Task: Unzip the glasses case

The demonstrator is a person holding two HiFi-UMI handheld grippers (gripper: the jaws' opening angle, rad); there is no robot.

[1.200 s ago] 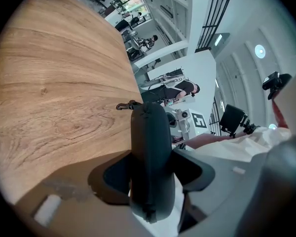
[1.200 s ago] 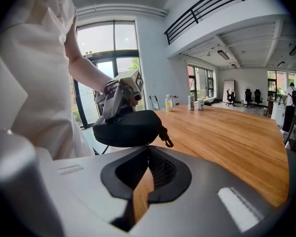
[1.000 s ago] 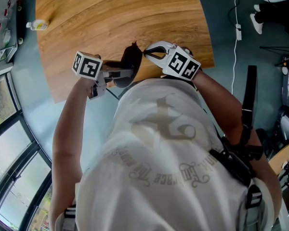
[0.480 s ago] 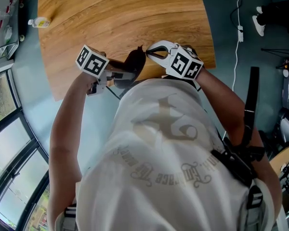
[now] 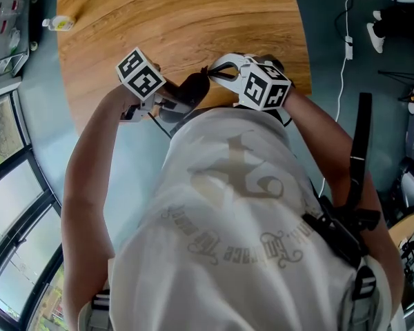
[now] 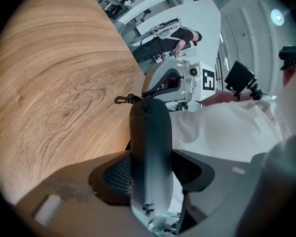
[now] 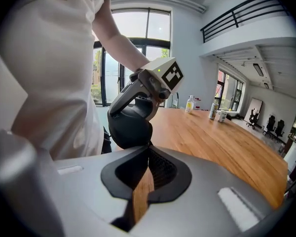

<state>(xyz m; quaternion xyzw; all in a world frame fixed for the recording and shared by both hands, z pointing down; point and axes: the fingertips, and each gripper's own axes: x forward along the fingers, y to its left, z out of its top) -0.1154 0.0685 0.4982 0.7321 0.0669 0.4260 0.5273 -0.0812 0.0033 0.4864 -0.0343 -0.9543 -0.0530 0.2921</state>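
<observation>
In the head view the dark grey glasses case point(image 5: 192, 88) hangs over the wooden table's point(image 5: 179, 19) near edge, close to the person's chest. My left gripper point(image 5: 174, 104) is shut on it, a ribbed pad pressing each flat side of the case point(image 6: 150, 132). The zip pull point(image 6: 122, 100) sticks out sideways at the case's far end. My right gripper point(image 5: 210, 72) is shut, its tips touching that end of the case point(image 7: 130, 127). Whether the right gripper point(image 7: 149, 149) pinches any part of the pull is hidden.
A small bottle point(image 5: 58, 23) lies at the table's far left corner. Bottles point(image 7: 190, 103) and cans point(image 7: 214, 111) stand further along the table. The table edge runs right under both grippers. A white cable point(image 5: 345, 47) lies on the floor to the right.
The left gripper has rolled and carried the case up and to the right, bringing its zip end against the right gripper's tips. The right gripper has rolled slightly in place.
</observation>
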